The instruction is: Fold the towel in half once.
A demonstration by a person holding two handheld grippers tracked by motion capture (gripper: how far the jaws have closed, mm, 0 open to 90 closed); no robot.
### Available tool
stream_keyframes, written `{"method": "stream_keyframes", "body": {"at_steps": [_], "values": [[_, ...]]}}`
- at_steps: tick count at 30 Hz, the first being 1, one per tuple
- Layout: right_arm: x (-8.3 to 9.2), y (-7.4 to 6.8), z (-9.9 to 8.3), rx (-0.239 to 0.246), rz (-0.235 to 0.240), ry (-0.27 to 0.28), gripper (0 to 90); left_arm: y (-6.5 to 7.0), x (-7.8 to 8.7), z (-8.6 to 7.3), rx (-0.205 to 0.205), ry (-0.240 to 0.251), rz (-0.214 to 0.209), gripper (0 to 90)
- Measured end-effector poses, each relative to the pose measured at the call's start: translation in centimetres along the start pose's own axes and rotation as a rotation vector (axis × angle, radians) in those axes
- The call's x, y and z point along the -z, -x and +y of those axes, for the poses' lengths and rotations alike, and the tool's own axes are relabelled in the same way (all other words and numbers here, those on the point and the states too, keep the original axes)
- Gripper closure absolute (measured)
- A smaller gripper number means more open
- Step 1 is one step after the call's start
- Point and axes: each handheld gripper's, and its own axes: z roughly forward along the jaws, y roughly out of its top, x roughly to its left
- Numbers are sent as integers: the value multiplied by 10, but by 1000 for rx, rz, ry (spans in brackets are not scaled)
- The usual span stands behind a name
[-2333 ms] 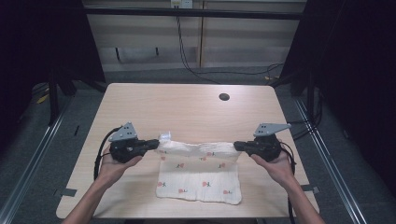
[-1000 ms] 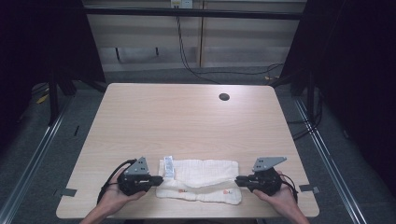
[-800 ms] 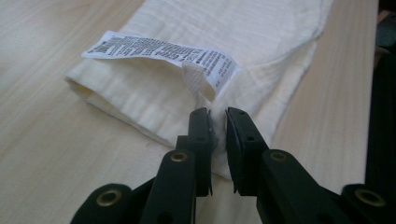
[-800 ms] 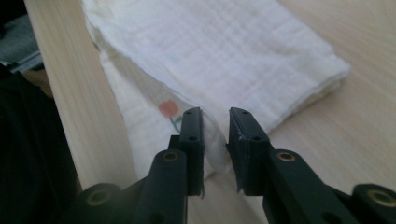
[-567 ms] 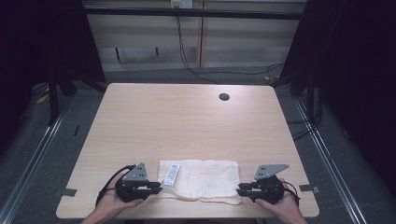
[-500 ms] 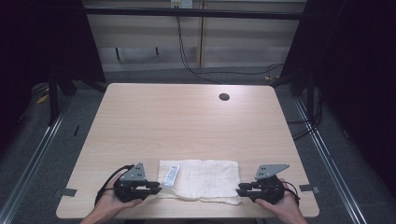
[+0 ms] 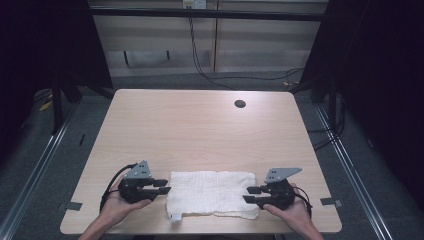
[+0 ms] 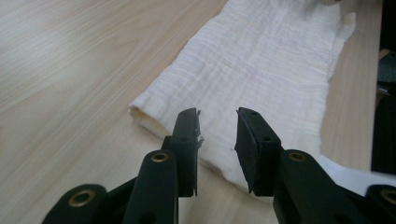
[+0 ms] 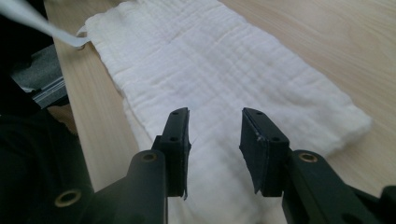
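- The cloth point(image 7: 212, 194) lay folded into a long flat band near the front edge of the table point(image 7: 200, 125), between the two grippers.
- Left gripper point(image 7: 162, 186) sat at the cloth's left end, right gripper point(image 7: 251, 194) at its right end. Both sets of jaws had just been opening and stood partly apart; in each gripper view the cloth lay beyond and beneath the tips, and nothing was pinched.
- Risk, as I judged it: the fold was loose. In the left gripper view the near edge point(image 8: 140, 112) looked rounded and puffy, so a jaw dragged out sideways could catch it and pull the layers open.
- Risk: the front edge of the cloth looked uneven in the high view, with a lower layer sticking out along it. A further fold could well come out skewed unless that was squared first.
- Risk: the cloth sat close to the table's front edge; a careless tug toward the person might slide it off.
- Material: the cloth was white and thin, with a fine crinkled weave in ribbed rows, soft and limp. A small tag point(image 7: 173, 217) stuck out at its front left corner.
- The table was pale wood grain, smooth, with rounded corners and a dark round hole point(image 7: 240, 103) near the far side.
- The jaws were matte black, flat-faced, with brass-coloured rivets.
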Motion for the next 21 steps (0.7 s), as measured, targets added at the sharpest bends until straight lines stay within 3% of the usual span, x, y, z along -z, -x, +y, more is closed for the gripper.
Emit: {"method": "stream_keyframes", "body": {"at_steps": [5, 8, 10, 14, 17, 21], "values": [[-23, 0, 12, 15, 23, -37, 571, -2, -21, 10, -24, -44, -12, 668], [-37, -4, 15, 33, 24, -85, 503, -1, -32, 5, -25, -61, -19, 658], [-40, -7, 14, 44, 13, -102, 471, 0, -38, -1, -28, -97, -21, 632], [-44, -10, 10, 70, -5, -123, 442, 1, -40, -4, -31, -84, -24, 615], [-47, -15, 7, 138, -15, -113, 489, 4, -42, -5, -60, -85, -39, 692], [-47, -20, 5, 181, -50, -111, 667, 8, -42, -4, -69, -102, -39, 794]]}}
